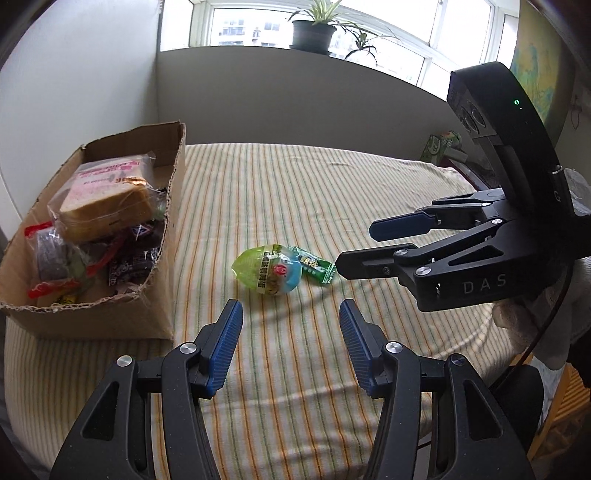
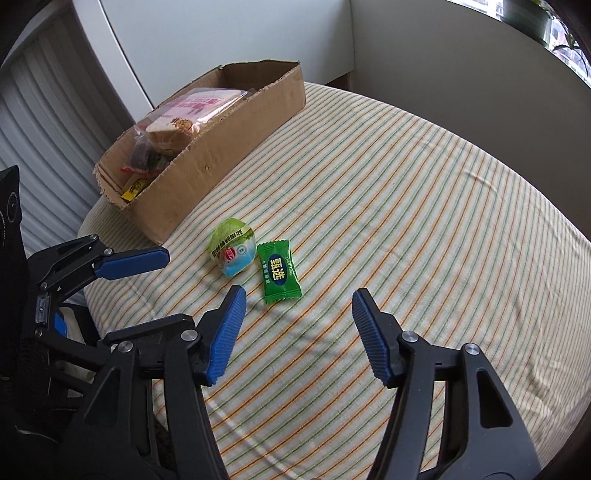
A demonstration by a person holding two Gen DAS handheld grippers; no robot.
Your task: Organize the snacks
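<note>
A green egg-shaped snack [image 1: 268,270] [image 2: 233,252] and a small green candy packet [image 1: 314,268] [image 2: 279,276] lie side by side on the striped tablecloth [image 1: 295,192]. A cardboard box [image 1: 159,291] [image 2: 207,162] at the left holds wrapped bread [image 1: 107,199] and several other snacks. My left gripper [image 1: 291,314] is open and empty, just short of the egg snack. My right gripper [image 2: 298,301] is open and empty, just short of the candy packet; it also shows in the left wrist view [image 1: 356,245] at the right of the snacks.
The table's far edge meets a wall under a window with potted plants [image 1: 314,29]. A green box [image 1: 443,146] stands at the far right. White slatted panels [image 2: 44,122] stand beyond the table's left edge.
</note>
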